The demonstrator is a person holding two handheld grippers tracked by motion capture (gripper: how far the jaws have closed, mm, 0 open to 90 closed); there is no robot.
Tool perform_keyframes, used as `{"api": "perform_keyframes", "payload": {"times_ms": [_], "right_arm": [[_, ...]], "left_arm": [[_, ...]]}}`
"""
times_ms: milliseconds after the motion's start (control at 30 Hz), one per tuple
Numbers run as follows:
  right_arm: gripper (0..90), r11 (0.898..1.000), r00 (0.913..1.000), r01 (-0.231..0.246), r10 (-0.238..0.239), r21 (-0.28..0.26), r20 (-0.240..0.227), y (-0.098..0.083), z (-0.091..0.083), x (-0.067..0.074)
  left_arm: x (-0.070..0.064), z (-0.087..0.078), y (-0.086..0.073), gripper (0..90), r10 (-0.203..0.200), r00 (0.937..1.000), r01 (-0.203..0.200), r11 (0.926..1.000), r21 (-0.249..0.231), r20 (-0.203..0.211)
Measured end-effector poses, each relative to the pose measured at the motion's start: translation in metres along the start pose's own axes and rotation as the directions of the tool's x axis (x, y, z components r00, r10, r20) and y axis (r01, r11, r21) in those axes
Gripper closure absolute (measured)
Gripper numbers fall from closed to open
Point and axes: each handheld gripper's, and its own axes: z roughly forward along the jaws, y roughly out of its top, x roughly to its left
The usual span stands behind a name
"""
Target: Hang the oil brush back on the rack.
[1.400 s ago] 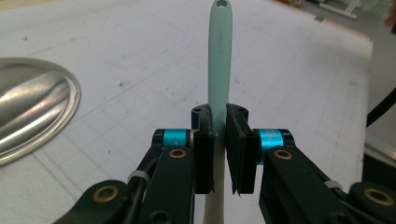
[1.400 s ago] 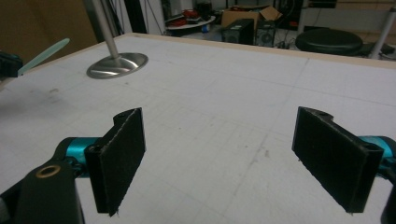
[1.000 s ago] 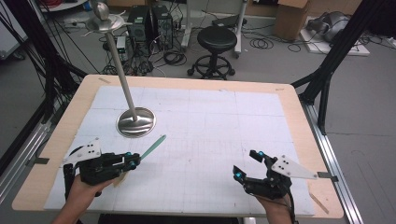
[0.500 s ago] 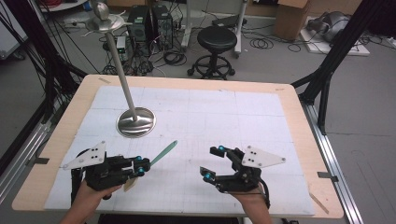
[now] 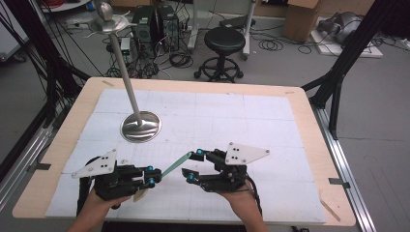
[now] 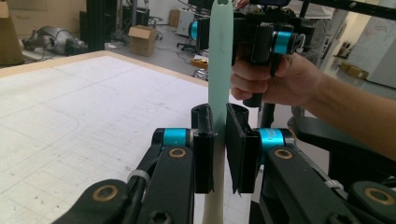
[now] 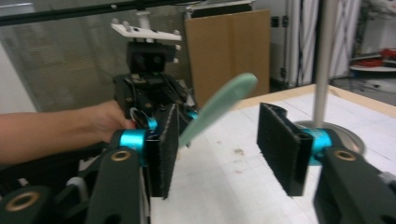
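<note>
Right, I have the left gripper [image 5: 151,176] low over the near left part of the table [image 5: 300,116], and its jaws are clenched on a slim pale-green spatula [image 5: 175,165]. In the left gripper view the two black pads [image 6: 203,140] press on the spatula's [image 6: 219,70] shaft from both sides; the green blade end rises straight ahead and a cream-coloured handle end runs down below the jaws. From the high view the spatula slants up off the table, its free tip pointing toward the right gripper [image 5: 193,166].

My right gripper sits just right of the left one, facing it, and its jaws have just been closing. They are not yet on anything: in the right gripper view the green tip [image 7: 219,105] lies between the two pads, close beside the left pad [image 7: 166,144] and well clear of the right one. I cannot tell whether the tip brushes that left pad.

Farther back on the left of the table stands a metal stand [image 5: 140,126], a round shiny base with a thin pole leaning up toward a top fitting. The table surface is a white gridded mat [image 5: 232,121].
</note>
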Motion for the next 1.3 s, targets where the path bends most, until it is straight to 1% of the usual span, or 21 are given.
{"api": "perform_keyframes", "payload": {"times_ms": [67, 167, 300, 367, 467, 600, 733, 833, 900, 967, 1067, 1133, 1233, 1300], "right_arm": [[51.9, 1.000, 0.9998, 0.005, -0.005, 0.000, -0.018, 0.003, 0.003, 0.001], [54.9, 1.000, 0.9995, 0.008, -0.007, 0.007, -0.029, 0.006, 0.008, 0.002], [58.9, 1.000, 0.9994, 0.006, -0.006, 0.006, -0.034, 0.009, 0.012, 0.002], [62.4, 1.000, 0.9993, 0.001, 0.000, 0.009, -0.037, 0.010, 0.013, 0.002], [70.0, 1.000, 0.9992, -0.003, 0.003, 0.011, -0.039, 0.013, 0.014, 0.003], [74.4, 1.000, 0.9984, -0.025, 0.026, 0.015, -0.050, 0.017, 0.016, 0.003], [77.5, 0.999, 0.9954, -0.041, 0.043, 0.022, -0.086, 0.021, 0.018, 0.005], [78.0, 0.998, 0.9926, -0.047, 0.050, 0.028, -0.111, 0.024, 0.018, 0.006], [78.3, 0.998, 0.9908, -0.060, 0.061, 0.016, -0.121, 0.025, 0.017, 0.005], [78.7, 0.998, 0.9891, -0.064, 0.064, 0.005, -0.133, 0.025, 0.015, 0.003], [80.6, 0.998, 0.9835, -0.052, 0.055, 0.019, -0.172, 0.027, 0.016, 0.001], [83.1, 0.999, 0.9793, -0.045, 0.049, 0.022, -0.197, 0.028, 0.017, 0.000], [83.3, 0.999, 0.9778, -0.037, 0.043, 0.035, -0.205, 0.030, 0.020, -0.001], [83.4, 0.999, 0.9751, -0.040, 0.045, 0.028, -0.217, 0.031, 0.022, -0.002]], "left_arm": [[0.000, 0.000, 0.000, 81.2, -0.002, 1.0000, 0.002, 1.0000, 0.003, 0.005], [0.000, 0.000, -0.001, 81.2, -0.004, 0.9999, 0.004, 1.0000, 0.005, 0.011], [0.000, 0.000, -0.002, 81.0, -0.002, 1.0000, 0.002, 1.0000, 0.007, 0.002], [0.000, 0.000, -0.002, 81.0, -0.001, 1.0000, 0.001, 1.0000, 0.008, 0.002], [-0.001, 0.002, -0.003, 80.7, 0.006, 1.0000, -0.006, 0.9998, 0.016, -0.003], [-0.002, 0.004, -0.003, 80.6, 0.013, 0.9999, -0.012, 0.9997, 0.019, -0.007], [-0.004, 0.005, -0.003, 80.2, 0.017, 0.9999, -0.017, 0.9997, 0.020, 0.002], [-0.005, 0.004, -0.003, 79.4, 0.006, 0.9997, -0.006, 0.9998, 0.020, 0.024], [-0.005, 0.003, -0.002, 68.7, -0.018, 0.9992, 0.017, 0.9996, 0.021, 0.034], [-0.004, 0.002, -0.002, 62.6, -0.020, 0.9990, 0.018, 0.9994, 0.029, 0.039], [-0.004, 0.004, -0.001, 58.1, -0.022, 0.9983, 0.020, 0.9989, 0.042, 0.055], [-0.004, 0.006, 0.001, 56.8, -0.019, 0.9977, 0.016, 0.9988, 0.047, 0.065], [-0.005, 0.013, 0.002, 55.9, -0.018, 0.9968, 0.014, 0.9984, 0.054, 0.078], [-0.006, 0.019, 0.002, 55.8, -0.017, 0.9961, 0.012, 0.9982, 0.059, 0.087]]}}
